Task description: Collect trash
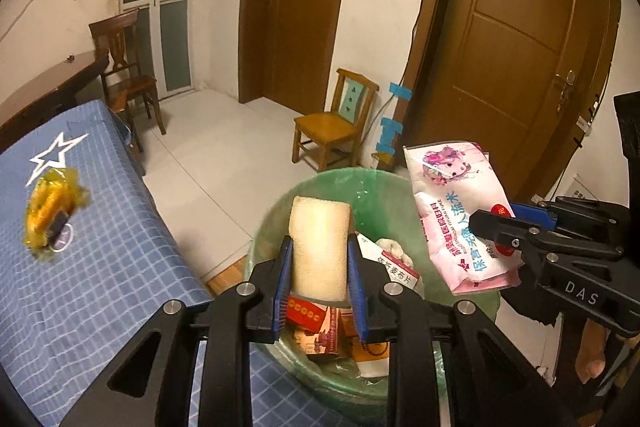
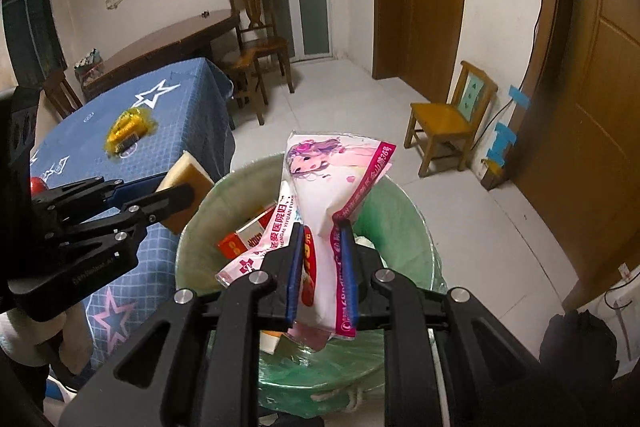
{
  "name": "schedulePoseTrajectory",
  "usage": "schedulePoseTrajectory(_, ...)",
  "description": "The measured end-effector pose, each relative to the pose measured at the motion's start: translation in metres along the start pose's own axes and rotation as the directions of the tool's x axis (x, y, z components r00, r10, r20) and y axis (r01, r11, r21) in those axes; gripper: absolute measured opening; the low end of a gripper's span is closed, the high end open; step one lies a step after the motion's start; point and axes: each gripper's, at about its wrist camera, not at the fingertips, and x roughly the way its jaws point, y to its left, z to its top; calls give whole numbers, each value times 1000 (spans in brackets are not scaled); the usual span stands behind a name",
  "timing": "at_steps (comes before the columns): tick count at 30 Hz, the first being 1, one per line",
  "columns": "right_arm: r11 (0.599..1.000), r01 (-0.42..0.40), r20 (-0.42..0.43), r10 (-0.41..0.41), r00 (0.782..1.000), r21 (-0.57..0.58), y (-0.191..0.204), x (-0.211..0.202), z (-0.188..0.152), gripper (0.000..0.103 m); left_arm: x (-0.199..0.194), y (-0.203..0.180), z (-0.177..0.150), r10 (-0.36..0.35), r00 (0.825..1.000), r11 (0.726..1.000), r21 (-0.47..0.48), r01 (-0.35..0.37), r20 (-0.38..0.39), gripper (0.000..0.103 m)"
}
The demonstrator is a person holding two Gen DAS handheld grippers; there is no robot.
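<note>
The counter [image 1: 104, 227], under its blue checked cloth with white stars, runs along my left, and one yellow wrapper [image 1: 52, 211] lies on it, well apart from everything else. Near me, just beside the counter's right edge, stands the bin [image 1: 340, 183], lined with a green bag and already holding a red box and some white paper packets. Both my claws hang over its mouth. My right claw [image 2: 322, 267] is clenched on a pink-and-white packet [image 2: 332, 179] printed with a cartoon girl; the blue pads pinch its lower part and the rest stands up tilted above the bin's far rim. My left claw [image 1: 318, 281] is clenched on a pale sponge [image 1: 318, 247], upright between the pads, with its top end poking out over the bin's middle. I judge this to be the drop step: both pieces are carried to the bin and neither is let go yet. The next move calls for spreading each claw while it is over the opening, so that the sponge and the packet fall inside rather than onto the rim or the floor. The packet is light and floppy and may cling to a pad. After that, the yellow wrapper on the counter looks like the remaining piece.
</note>
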Motion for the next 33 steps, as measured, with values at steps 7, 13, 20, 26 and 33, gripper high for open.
schedulePoseTrajectory(7, 1000, -5, -14, 6, 1000, 10, -8, 4, -4, 18, 17, -3, -2, -6, 1000, 1000, 7, 6, -15, 27)
schedulePoseTrajectory(13, 1000, -13, -7, 13, 1000, 26, -12, 5, -1, 24, 27, -4, -3, -5, 1000, 1000, 10, 5, -31, 31)
schedulePoseTrajectory(20, 996, -34, 26, 32, 999, 82, -25, -1, -1, 51, 34, -1, -9, 1, 999, 1000, 12, 0, -42, 70)
schedulePoseTrajectory(26, 996, -37, 35, 34, 999, 82, -24, -6, -2, 51, 35, 2, -14, 5, 999, 1000, 13, -4, -44, 70)
schedulePoseTrajectory(33, 996, -51, 96, 44, 994, 71, -15, -36, -9, 52, 10, -9, -18, 1, 1000, 1000, 18, -1, -10, 70)
